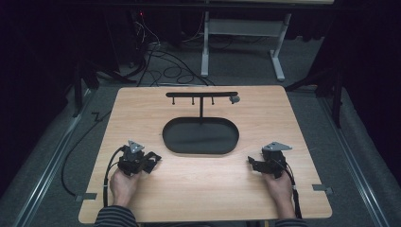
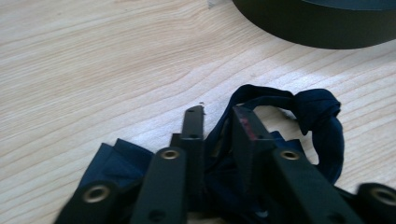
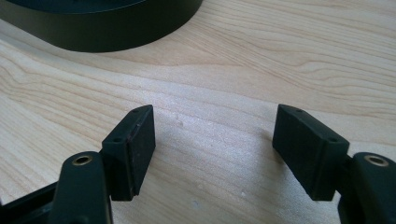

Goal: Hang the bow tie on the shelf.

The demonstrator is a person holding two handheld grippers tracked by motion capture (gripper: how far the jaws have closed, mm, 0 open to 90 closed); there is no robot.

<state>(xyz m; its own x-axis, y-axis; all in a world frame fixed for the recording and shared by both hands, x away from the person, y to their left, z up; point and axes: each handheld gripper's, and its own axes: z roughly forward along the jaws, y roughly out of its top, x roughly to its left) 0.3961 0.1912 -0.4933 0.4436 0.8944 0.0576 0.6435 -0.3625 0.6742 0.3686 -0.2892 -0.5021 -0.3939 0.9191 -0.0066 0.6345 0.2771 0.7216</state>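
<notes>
The left gripper (image 2: 217,119) has its two black jaws drawn close together on a dark navy knotted fabric band (image 2: 314,108). The cloth is bunched between the pads and loops out past the tips to a knot lying on the light wooden table (image 2: 93,65). In the high view this gripper (image 1: 150,163) sits near the table's front left, just short of the black oval tray (image 1: 201,135).

The right gripper (image 3: 214,142) stands wide open over bare wood with nothing between its pads. It rests at the front right (image 1: 253,164), well apart from the left one.

The tray's dark wall (image 3: 102,28) lies just ahead of both grippers. From the tray's far side rises a thin black T-shaped hanger stand (image 1: 202,94) with small hooks under its bar. A grey-legged frame and loose cables lie on the floor beyond.
</notes>
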